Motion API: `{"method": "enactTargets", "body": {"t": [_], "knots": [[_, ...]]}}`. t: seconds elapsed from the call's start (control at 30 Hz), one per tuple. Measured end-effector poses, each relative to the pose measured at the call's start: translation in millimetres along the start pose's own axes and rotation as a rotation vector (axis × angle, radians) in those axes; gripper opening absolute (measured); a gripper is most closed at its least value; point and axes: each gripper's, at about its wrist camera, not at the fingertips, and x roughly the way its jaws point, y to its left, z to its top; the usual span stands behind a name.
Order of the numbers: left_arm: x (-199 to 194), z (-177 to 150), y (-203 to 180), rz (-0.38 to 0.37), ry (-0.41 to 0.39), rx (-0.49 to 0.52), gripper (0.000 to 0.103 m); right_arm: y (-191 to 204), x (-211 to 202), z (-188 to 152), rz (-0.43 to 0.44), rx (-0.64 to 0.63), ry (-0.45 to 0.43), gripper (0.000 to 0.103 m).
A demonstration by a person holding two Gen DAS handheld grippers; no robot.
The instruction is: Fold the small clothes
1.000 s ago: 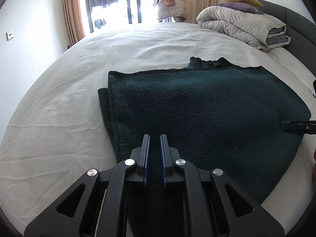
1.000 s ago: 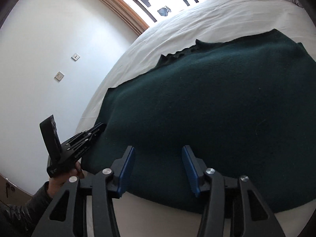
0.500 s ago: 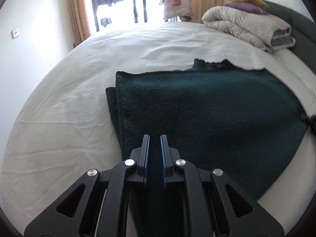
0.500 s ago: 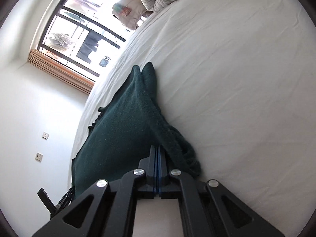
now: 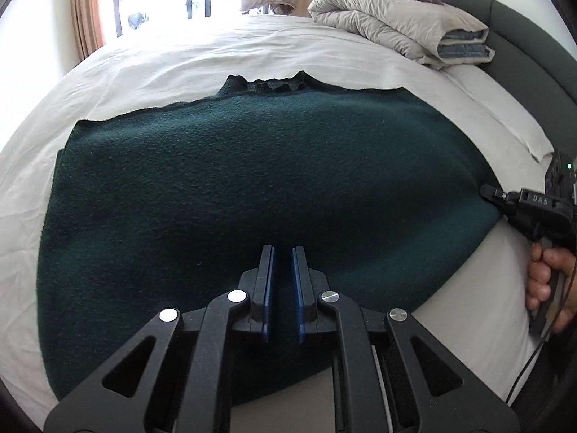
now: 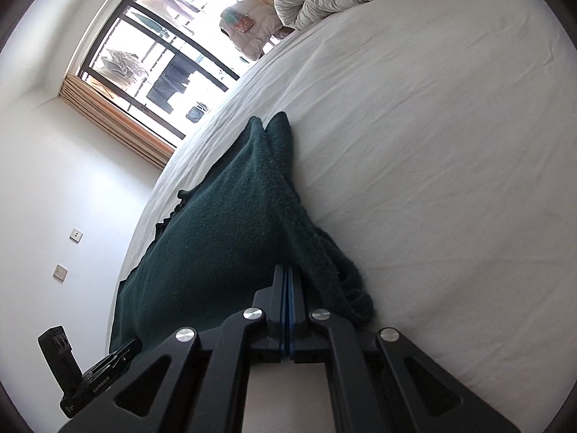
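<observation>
1. Bedroom; white bed sheet [image 5: 252, 47] as work surface, bright window [image 6: 162, 54] beyond, rolled duvet [image 5: 396, 18] by the headboard [image 5: 523, 36].
2. Dark green sweater [image 5: 252, 187] flat on the near part of the sheet, directly under and ahead of the left gripper [image 5: 283, 252].
3. Collar [image 5: 274, 83] pointing away, toward the window; hem nearest the left camera. Long axis side to side in the left view, wider than deep. Second layer peeking out along the left edge, so probably already folded once.
4. Left gripper nearly closed, slim gap between pads, nothing in it; poised over the near middle of the cloth.
5. Right gripper [image 6: 288, 269] closed tight, pads together, tips right at the sweater's right edge where the knit bunches. Unclear whether any cloth is pinched. Hand [image 5: 544, 281] on its handle at far right.
6. Handling, judged: thick fleecy knit, soft, limp, fairly light, grippy, not fragile. Likely to sag and drag on the sheet if lifted by one point.
7. Best hold, judged: both right-side corners or edge points, all layers pinched together, then carried across toward the left edge.
</observation>
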Motion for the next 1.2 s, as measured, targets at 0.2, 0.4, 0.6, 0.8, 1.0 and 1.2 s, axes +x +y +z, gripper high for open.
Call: {"method": "enactTargets", "body": {"t": [0.2, 0.4, 0.6, 0.8, 1.0, 1.2], "knots": [[-4.0, -9.9, 6.3, -0.002, -0.012, -0.016, 0.009, 1.0, -3.6, -3.2, -0.009, -0.014, -0.008, 0.0], [-6.4, -12.6, 12.2, -0.011, -0.017, -0.041, 0.009, 1.1, -5.0, -4.0, -0.011, -0.018, -0.011, 0.0], [-13.8, -20.1, 24.9, -0.015, -0.027, -0.071, 0.009, 1.4, -5.2, -4.0, -0.013, -0.019, -0.012, 0.0], [-27.9, -35.1, 46.6, -0.036, -0.038, -0.128, 0.009, 1.9, -5.9, -2.9, -0.021, -0.027, -0.014, 0.0], [-46.7, -56.4, 73.9, -0.033, -0.051, -0.195, 0.009, 5.9, -6.1, -1.1, -0.051, -0.046, -0.011, 0.0], [-60.6, -75.0, 111.0, -0.083, -0.06, -0.294, 0.009, 32.5, -11.3, 0.2, -0.141, -0.115, 0.012, 0.018]]}}
